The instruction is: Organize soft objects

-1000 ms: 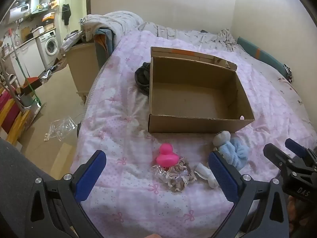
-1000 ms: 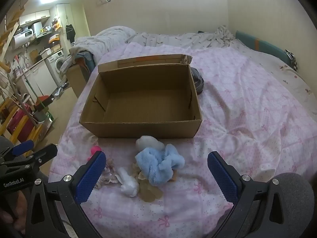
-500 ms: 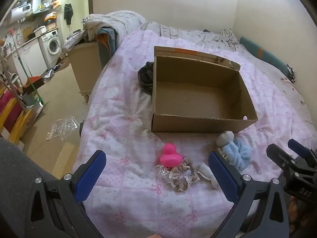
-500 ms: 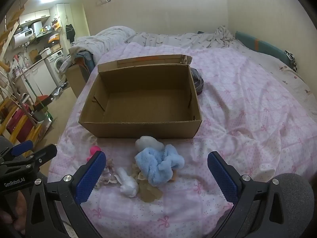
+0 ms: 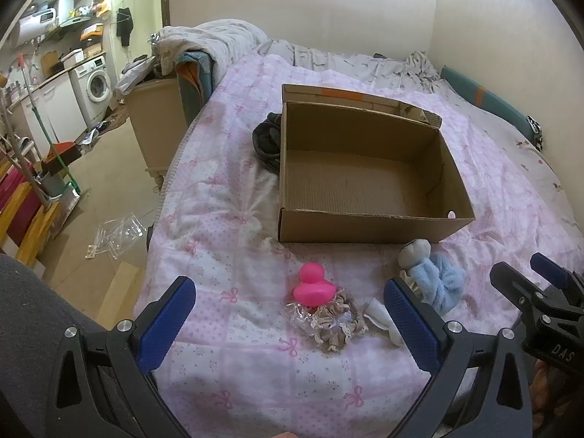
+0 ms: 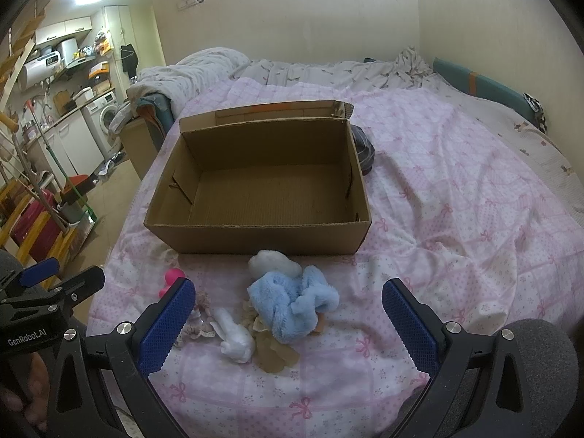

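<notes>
An empty open cardboard box sits on the pink bed. In front of it lie a pink rubber duck, a frilly beige scrunchie, a small white soft toy, a fluffy blue cloth with a grey-white ball on it, and a tan piece. My left gripper is open and empty, short of the duck. My right gripper is open and empty, short of the blue cloth.
A dark bundle lies behind the box. The pink bedspread extends right to the wall. A wooden cabinet stands at the bed's left; the floor there holds plastic bags and clutter.
The left gripper's view has shifted slightly right and back, so the box and toys sit a little further off. The right gripper has barely moved. Both stay open.
</notes>
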Demonstrator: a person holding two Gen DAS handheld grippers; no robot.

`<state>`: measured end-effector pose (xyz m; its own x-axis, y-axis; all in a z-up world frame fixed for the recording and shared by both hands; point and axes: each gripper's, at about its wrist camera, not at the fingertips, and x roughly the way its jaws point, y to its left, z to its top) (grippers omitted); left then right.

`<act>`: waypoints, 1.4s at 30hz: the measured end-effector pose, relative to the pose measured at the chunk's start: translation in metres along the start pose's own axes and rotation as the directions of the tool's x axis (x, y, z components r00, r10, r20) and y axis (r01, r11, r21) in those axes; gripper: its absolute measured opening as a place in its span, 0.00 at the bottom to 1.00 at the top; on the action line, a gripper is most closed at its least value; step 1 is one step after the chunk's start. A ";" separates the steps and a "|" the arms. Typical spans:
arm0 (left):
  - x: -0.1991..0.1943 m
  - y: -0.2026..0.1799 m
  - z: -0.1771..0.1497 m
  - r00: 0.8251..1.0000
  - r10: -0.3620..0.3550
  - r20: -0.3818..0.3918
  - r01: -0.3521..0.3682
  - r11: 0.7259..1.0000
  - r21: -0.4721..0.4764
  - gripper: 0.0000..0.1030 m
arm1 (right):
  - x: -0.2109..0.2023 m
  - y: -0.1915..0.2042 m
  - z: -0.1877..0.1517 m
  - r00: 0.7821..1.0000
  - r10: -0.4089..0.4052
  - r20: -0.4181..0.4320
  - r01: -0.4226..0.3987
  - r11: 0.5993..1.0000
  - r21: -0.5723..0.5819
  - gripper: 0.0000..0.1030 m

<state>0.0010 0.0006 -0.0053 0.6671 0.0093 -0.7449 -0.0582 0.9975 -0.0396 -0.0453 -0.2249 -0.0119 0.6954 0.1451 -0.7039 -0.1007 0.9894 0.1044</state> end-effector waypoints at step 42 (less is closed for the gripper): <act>0.003 0.001 -0.001 1.000 0.024 -0.005 -0.024 1.000 0.012 1.00 | 0.005 0.001 -0.003 1.000 0.006 -0.019 -0.006 1.000 -0.004 1.00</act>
<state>0.0020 0.0014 -0.0082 0.6618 0.0325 -0.7490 -0.0652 0.9978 -0.0144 -0.0433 -0.2235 -0.0175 0.6811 0.1507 -0.7165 -0.1075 0.9886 0.1058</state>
